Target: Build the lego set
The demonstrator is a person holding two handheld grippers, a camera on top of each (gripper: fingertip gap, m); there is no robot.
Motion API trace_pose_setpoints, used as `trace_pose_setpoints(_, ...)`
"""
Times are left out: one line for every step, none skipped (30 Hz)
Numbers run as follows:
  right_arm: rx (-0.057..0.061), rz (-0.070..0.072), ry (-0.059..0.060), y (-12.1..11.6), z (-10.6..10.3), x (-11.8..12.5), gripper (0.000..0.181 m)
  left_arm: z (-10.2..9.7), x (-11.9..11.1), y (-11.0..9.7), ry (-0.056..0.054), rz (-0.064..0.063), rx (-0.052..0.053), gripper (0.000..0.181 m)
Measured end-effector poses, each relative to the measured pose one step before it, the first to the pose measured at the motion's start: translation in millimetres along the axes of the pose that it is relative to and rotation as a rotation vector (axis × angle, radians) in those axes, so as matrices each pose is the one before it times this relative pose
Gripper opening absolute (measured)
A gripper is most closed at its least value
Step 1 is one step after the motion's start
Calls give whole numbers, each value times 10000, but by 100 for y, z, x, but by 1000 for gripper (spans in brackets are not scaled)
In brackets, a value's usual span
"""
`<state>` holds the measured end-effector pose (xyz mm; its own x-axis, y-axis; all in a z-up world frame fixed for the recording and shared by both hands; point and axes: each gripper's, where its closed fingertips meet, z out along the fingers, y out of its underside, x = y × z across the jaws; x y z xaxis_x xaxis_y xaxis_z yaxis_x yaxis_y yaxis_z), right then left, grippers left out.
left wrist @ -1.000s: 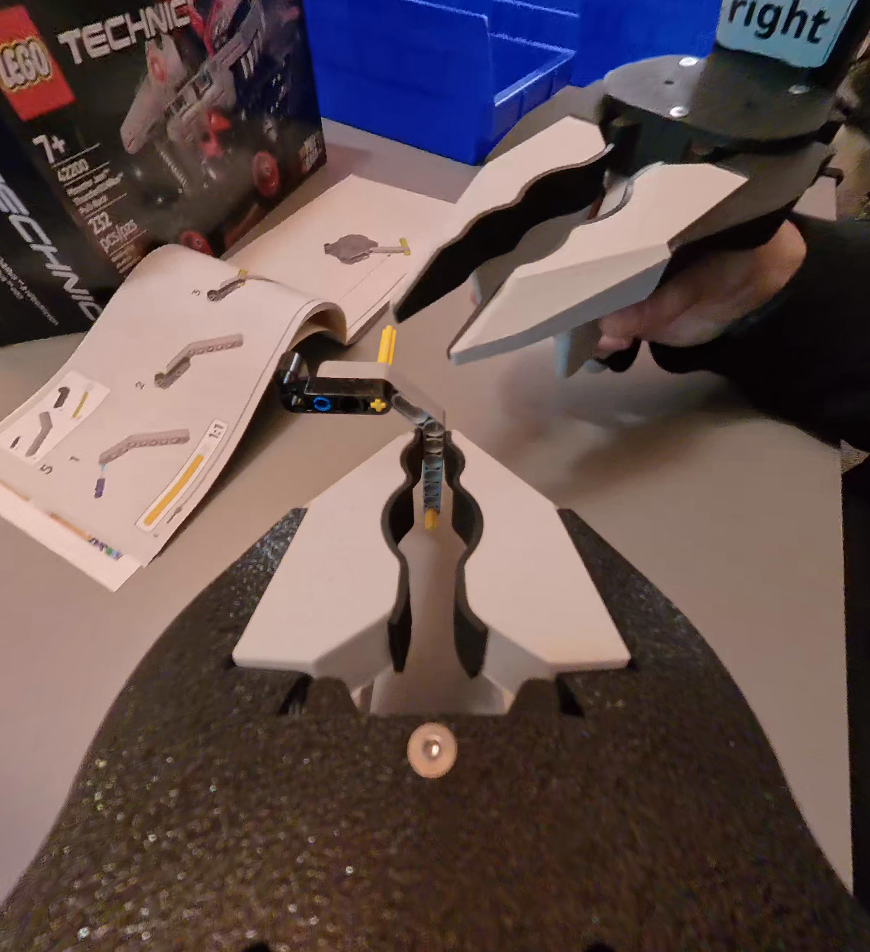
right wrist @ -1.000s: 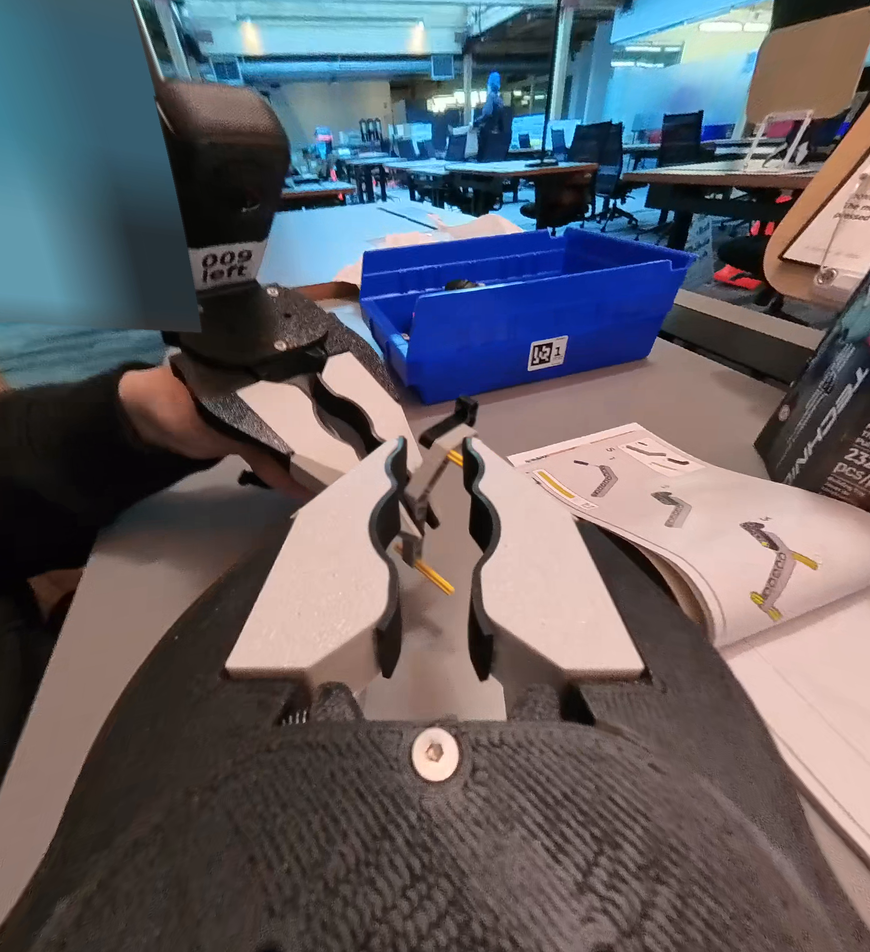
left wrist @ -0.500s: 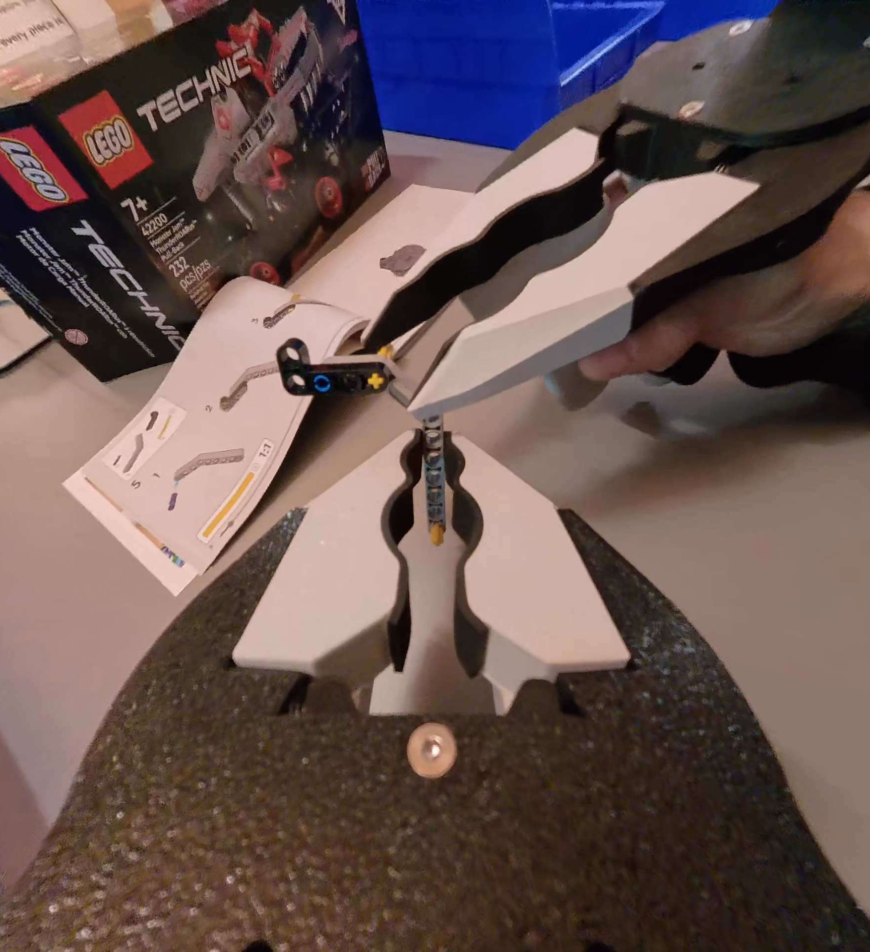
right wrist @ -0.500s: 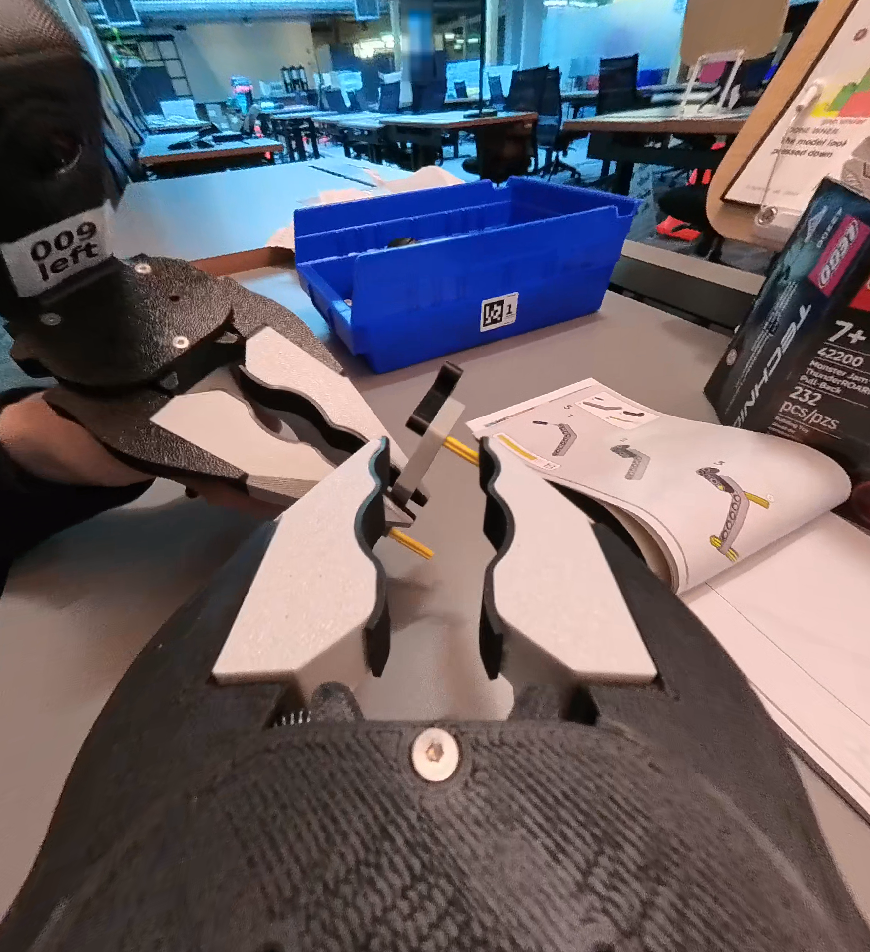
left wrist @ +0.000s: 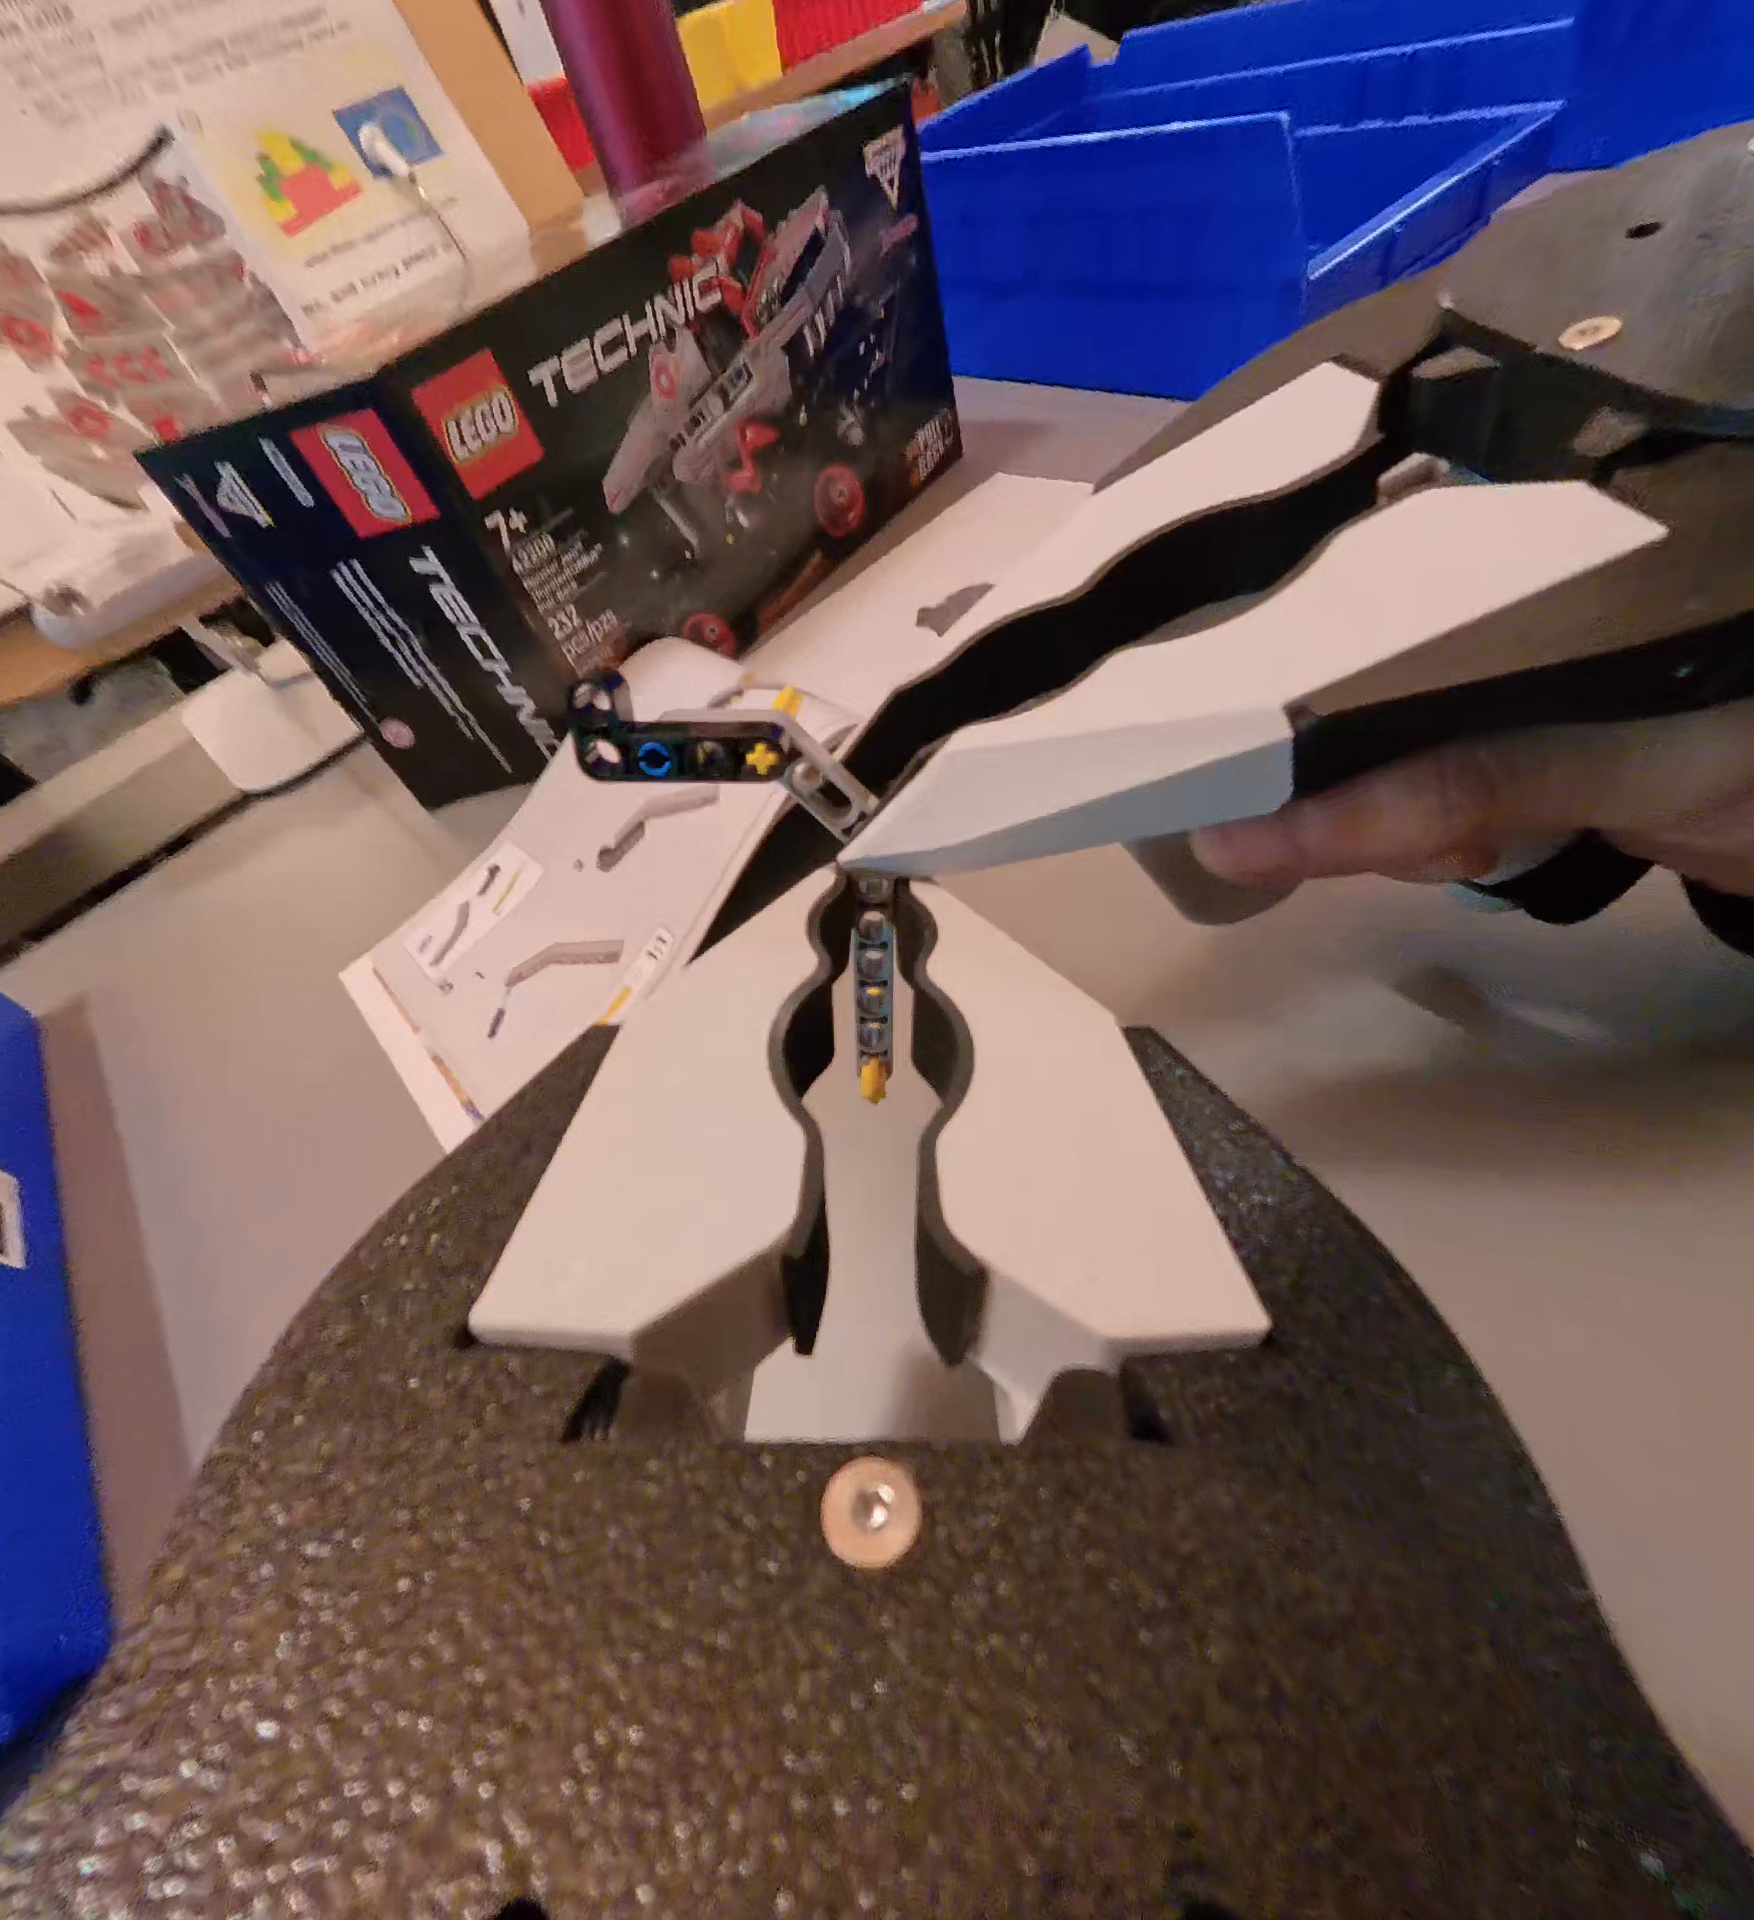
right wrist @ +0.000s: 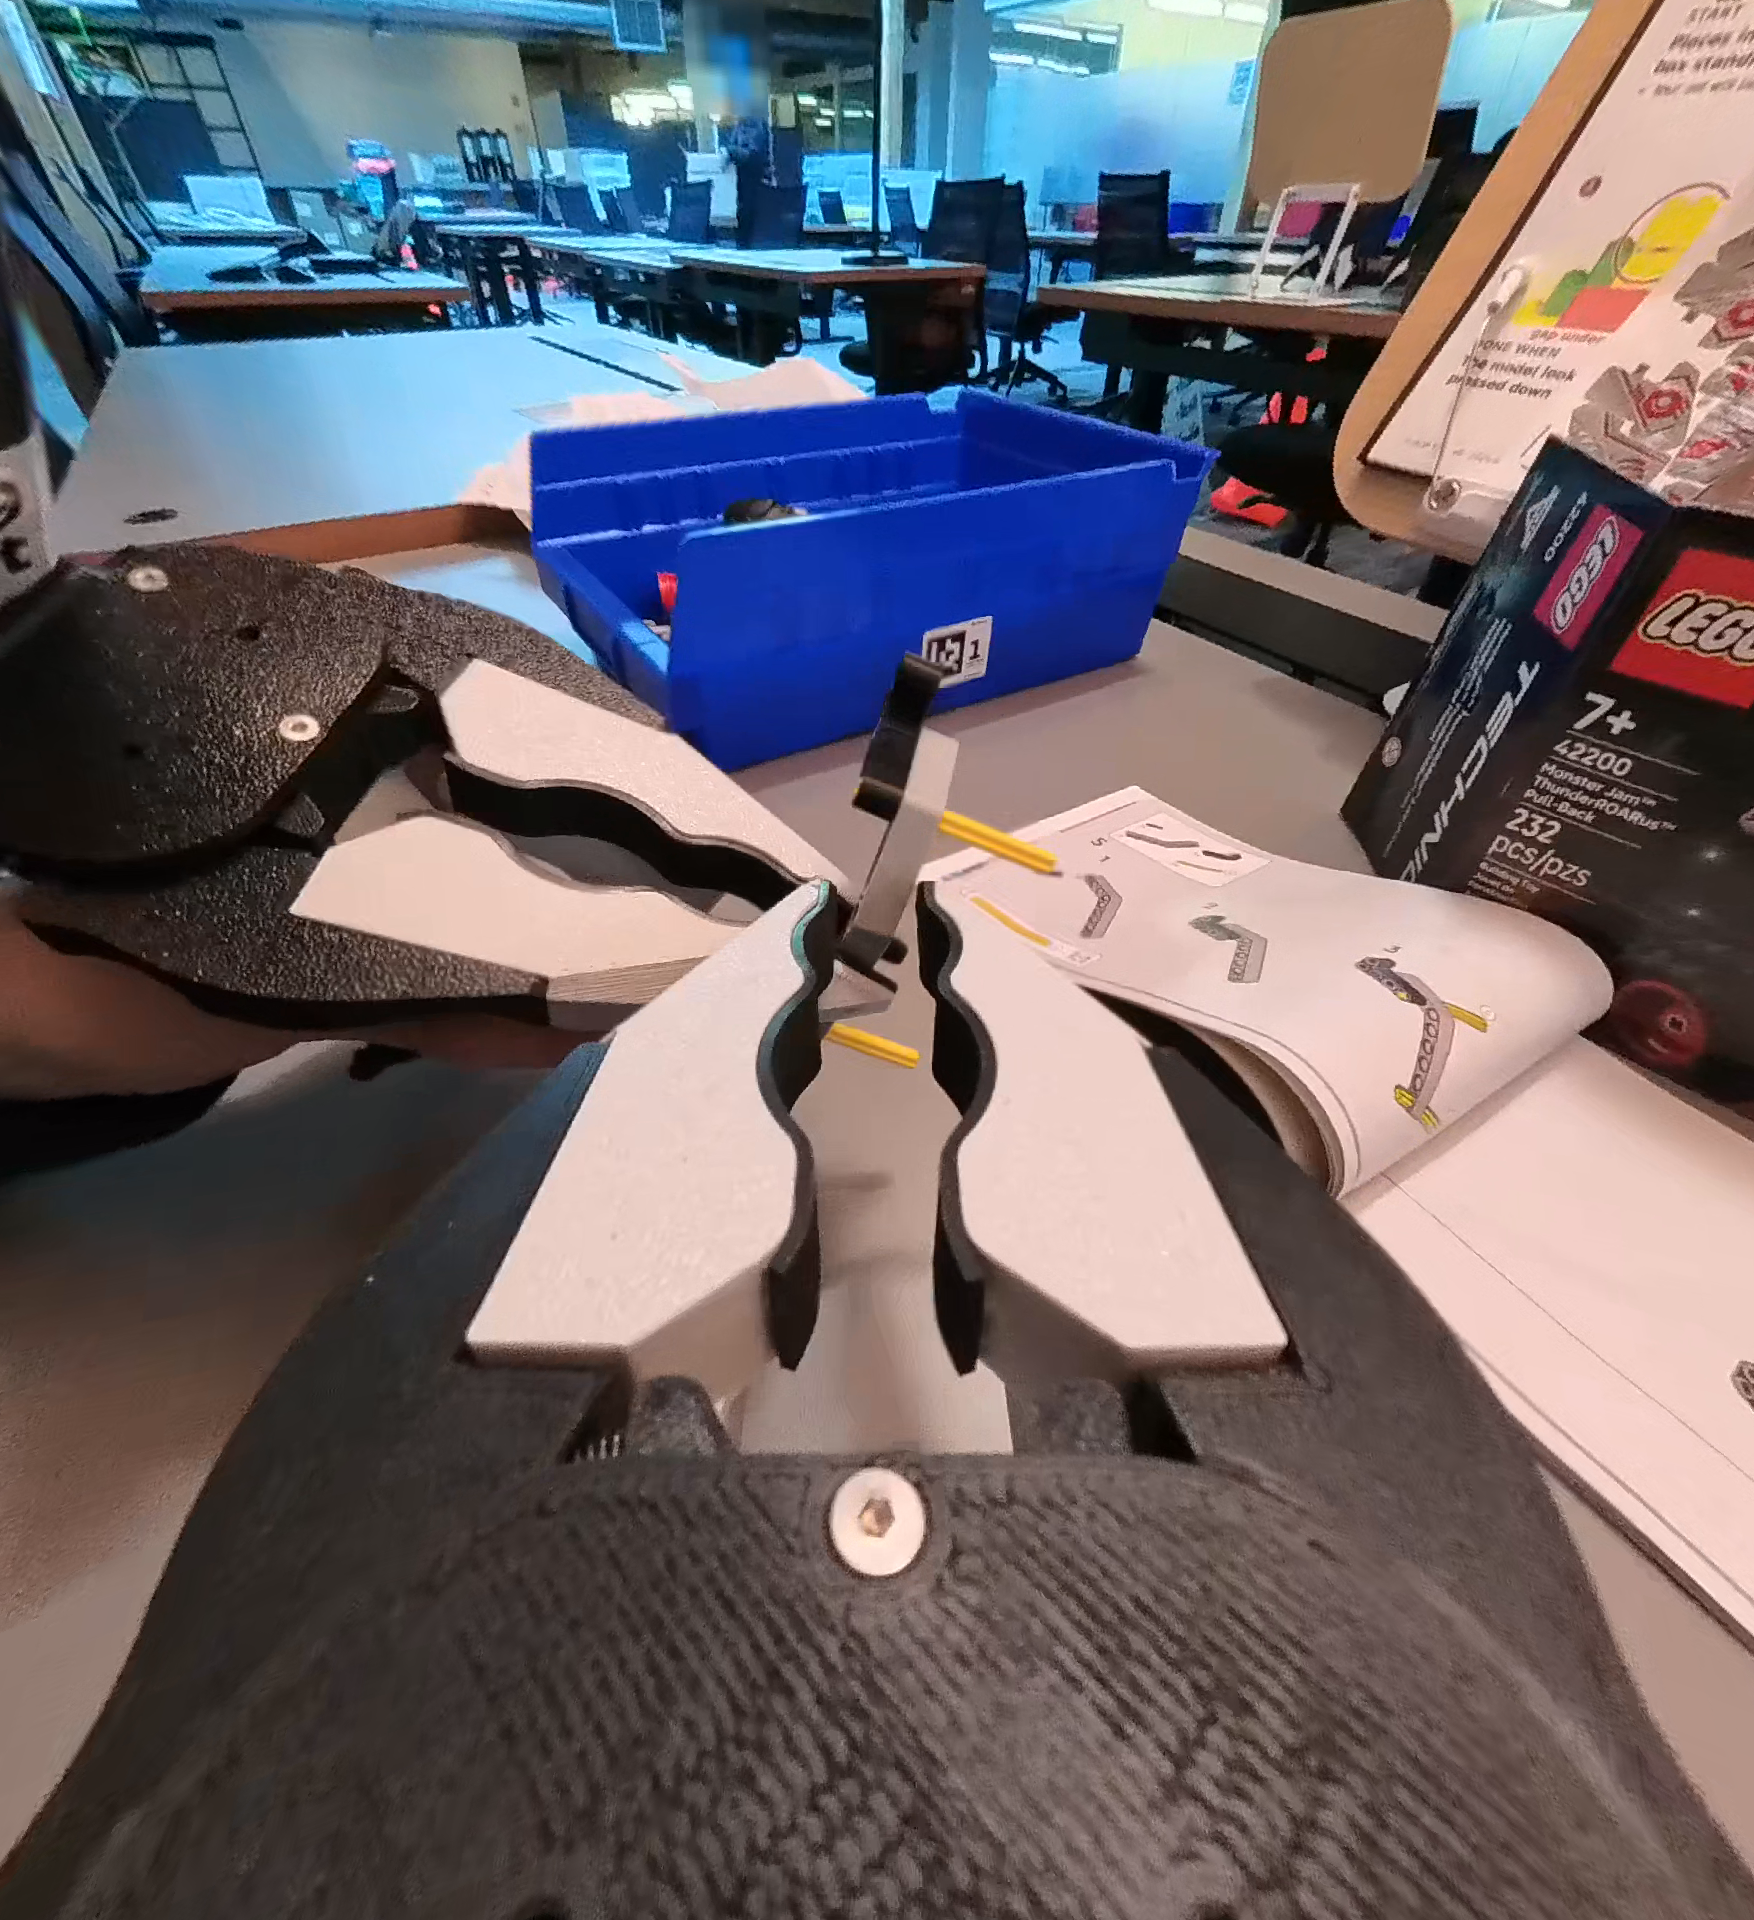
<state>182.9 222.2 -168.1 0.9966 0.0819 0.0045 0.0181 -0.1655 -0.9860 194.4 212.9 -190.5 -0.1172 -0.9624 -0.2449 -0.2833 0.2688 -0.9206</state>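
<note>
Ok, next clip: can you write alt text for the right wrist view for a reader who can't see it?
The right gripper, jaws apart, straddles the lower end of a small grey-and-black lego assembly with yellow axles, which the left gripper pinches from the left. Behind on the grey table are a blue bin, an open instruction booklet and the set's box.

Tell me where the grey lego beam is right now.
The grey lego beam is pinched in the left hand-held gripper, held in the air above the open instruction booklet, with the right hand-held gripper open around it.
</note>
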Motion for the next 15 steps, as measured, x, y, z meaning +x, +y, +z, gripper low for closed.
trace_pose_setpoints(112,58,-75,-270,-91,-67,12,-102,-35,-286,-46,109,182,4)
trace_pose_setpoints(76,126,-76,-191,-62,-93,11,-51,6,-200,25,23,121,4)
trace_pose_setpoints(71,24,9,-95,-41,-13,11,-32,26,-107,85,74,90,4)
trace_pose_setpoints(118,-36,97,-88,-32,81,14,-82,-39,-110,94,181,123,4)
trace_pose_setpoints(177,107,207,-190,-14,216,20,-149,-93,-164,48,266,172,4)
trace_pose_setpoints(221,181,113,-263,-4,25,23,-150,-120,-183,16,306,180,4)
trace_pose_setpoints(285,163,64,-328,-16,-110,22,-131,-33,-108,61,278,119,4)
trace_pose_setpoints(304,170,125,-326,-12,-85,22,-62,83,5,119,215,41,4)
trace_pose_setpoints(245,122,56,-222,19,-252,22,-25,70,18,54,173,24,4)
trace_pose_setpoints(31,6,2,96,92,-370,20,7,-29,-30,-65,141,57,4)
trace_pose_setpoints(-50,-141,-14,215,126,-366,15,25,-20,-29,-80,102,32,4)
trace_pose_setpoints(65,-174,124,33,-16,-78,9,74,158,46,36,127,-24,4)
trace_pose_setpoints(-29,-159,195,118,-11,178,7,74,261,-18,104,145,27,4)
trace_pose_setpoints(-1,-127,30,33,-31,83,7,28,84,-45,-17,118,29,4)
trace_pose_setpoints(8,-51,-33,-22,-84,60,7,34,-24,-36,-102,147,5,4)
